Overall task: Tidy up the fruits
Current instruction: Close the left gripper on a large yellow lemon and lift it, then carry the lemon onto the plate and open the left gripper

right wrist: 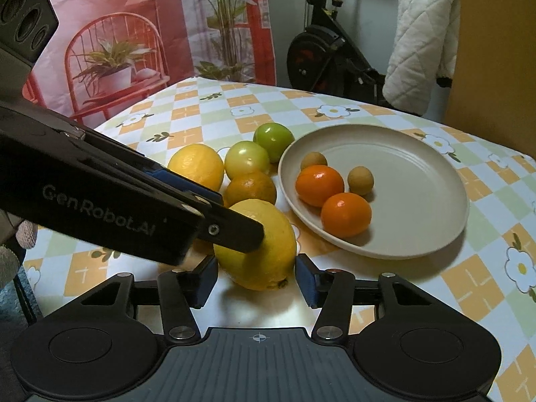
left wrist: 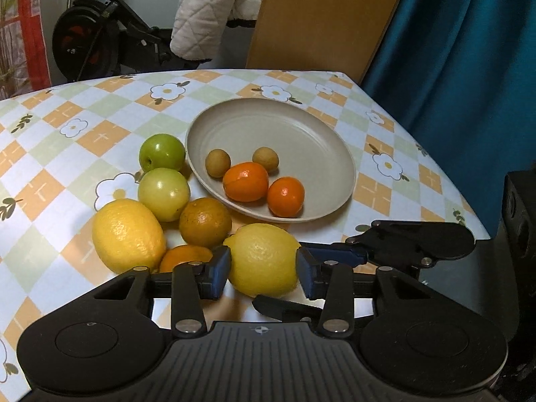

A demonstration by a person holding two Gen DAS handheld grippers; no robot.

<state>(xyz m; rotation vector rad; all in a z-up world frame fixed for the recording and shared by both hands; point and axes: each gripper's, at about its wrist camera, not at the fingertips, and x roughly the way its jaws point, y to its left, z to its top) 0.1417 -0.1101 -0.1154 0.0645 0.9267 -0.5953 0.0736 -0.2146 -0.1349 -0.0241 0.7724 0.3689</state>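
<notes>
done: four fruits in plate | left: six | both grippers clamp near lemon

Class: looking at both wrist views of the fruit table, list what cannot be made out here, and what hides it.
- Left wrist view: an orange fruit behind the left gripper finger, mostly hidden.
- Right wrist view: the near lemon is partly covered by the left gripper's arm.
- Both views: table near edge hidden behind gripper bodies.
</notes>
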